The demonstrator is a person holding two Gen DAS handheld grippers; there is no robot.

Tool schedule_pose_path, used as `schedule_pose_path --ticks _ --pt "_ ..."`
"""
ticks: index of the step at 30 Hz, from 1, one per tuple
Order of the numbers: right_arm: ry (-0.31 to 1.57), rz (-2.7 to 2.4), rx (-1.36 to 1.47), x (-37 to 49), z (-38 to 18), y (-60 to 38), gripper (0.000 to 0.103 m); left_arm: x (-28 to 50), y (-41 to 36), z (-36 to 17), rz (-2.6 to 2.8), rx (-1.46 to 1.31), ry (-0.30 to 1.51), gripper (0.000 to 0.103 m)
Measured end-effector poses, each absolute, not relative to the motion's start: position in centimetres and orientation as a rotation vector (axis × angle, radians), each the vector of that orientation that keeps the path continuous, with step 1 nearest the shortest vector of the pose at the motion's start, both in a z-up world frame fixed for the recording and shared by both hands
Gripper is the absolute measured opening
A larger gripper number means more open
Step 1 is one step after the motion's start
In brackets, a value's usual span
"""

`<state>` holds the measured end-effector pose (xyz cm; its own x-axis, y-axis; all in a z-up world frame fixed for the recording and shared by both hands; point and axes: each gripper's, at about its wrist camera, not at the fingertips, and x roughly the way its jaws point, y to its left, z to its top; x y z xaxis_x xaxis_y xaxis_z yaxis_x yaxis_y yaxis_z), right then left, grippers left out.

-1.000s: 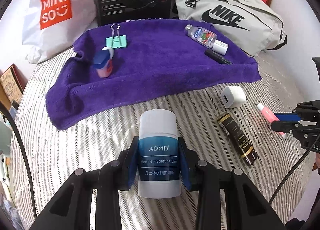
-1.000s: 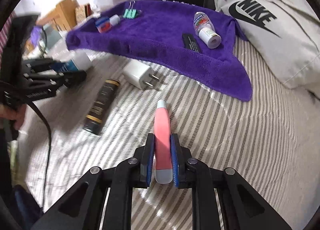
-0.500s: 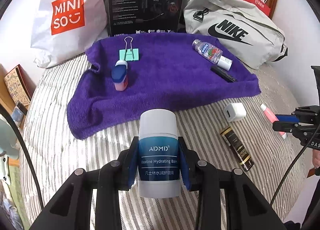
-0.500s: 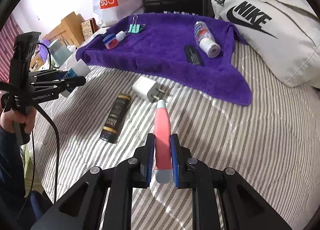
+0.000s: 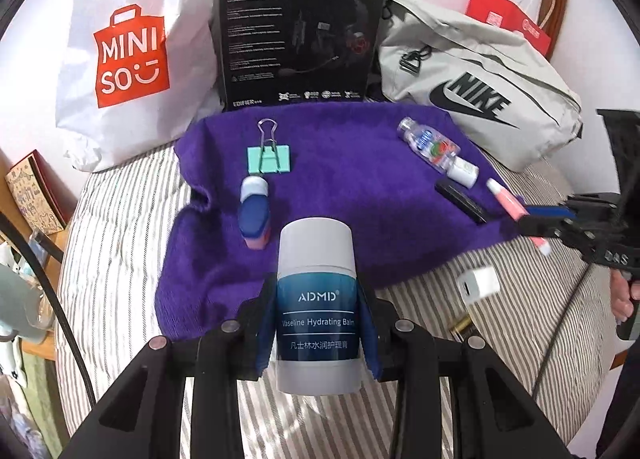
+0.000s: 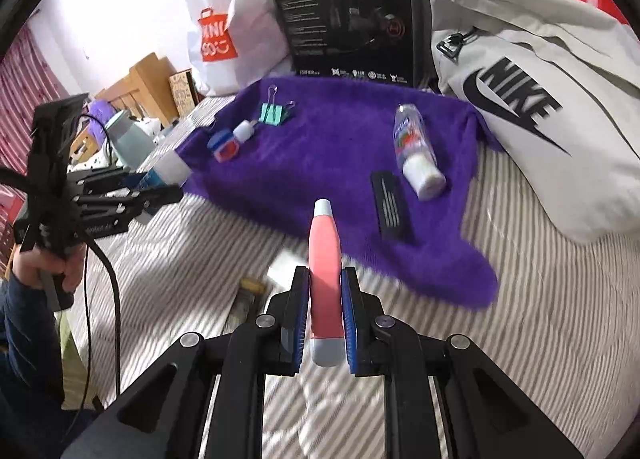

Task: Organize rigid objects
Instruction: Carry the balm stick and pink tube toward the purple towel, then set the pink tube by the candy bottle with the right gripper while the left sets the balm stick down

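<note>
Bed: striped sheet (image 5: 120, 243) carried a purple towel (image 5: 344, 195), with a Nike bag (image 5: 480, 71) and black box (image 5: 300, 31) at the towel's far edge.
Left gripper (image 5: 316, 323): I had it clamped on the upright balm stick (image 5: 316, 299), above the towel's near edge.
Right gripper (image 6: 325, 323): I held the pink tube (image 6: 324, 259) pinched tight, over the towel's near right corner.
On towel: binder clip (image 5: 269, 159), small bottle (image 5: 436, 151), black stick (image 6: 390, 205).
</note>
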<state>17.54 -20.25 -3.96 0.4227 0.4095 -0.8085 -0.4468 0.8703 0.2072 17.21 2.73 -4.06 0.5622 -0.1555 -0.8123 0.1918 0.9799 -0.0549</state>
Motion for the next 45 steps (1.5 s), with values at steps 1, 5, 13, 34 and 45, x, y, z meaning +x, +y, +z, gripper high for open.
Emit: schedule_pose_path --ticks 1,5,13,34,45 --pt "1.002 0.538 -0.035 18.3 -4.0 -20.0 0.016 17.5 2.8 -4.0 -0.198 0.047 0.955 0.034" --pt "1.021 0.53 -0.009 22.5 -4.8 -19.0 0.016 18.4 3.6 -4.3 -0.181 0.038 0.968 0.034" --pt "1.069 0.47 -0.057 29.8 -7.7 -15.8 0.016 19.3 4.7 -4.8 -0.177 0.006 0.986 0.034" --pt "1.084 0.397 -0.225 32.2 -9.0 -13.3 0.03 19.7 5.5 -5.1 -0.171 -0.011 0.998 0.034" --pt "0.992 0.426 -0.146 28.0 -4.7 -16.4 0.046 21.7 3.2 -5.1 -0.208 0.022 0.997 0.034"
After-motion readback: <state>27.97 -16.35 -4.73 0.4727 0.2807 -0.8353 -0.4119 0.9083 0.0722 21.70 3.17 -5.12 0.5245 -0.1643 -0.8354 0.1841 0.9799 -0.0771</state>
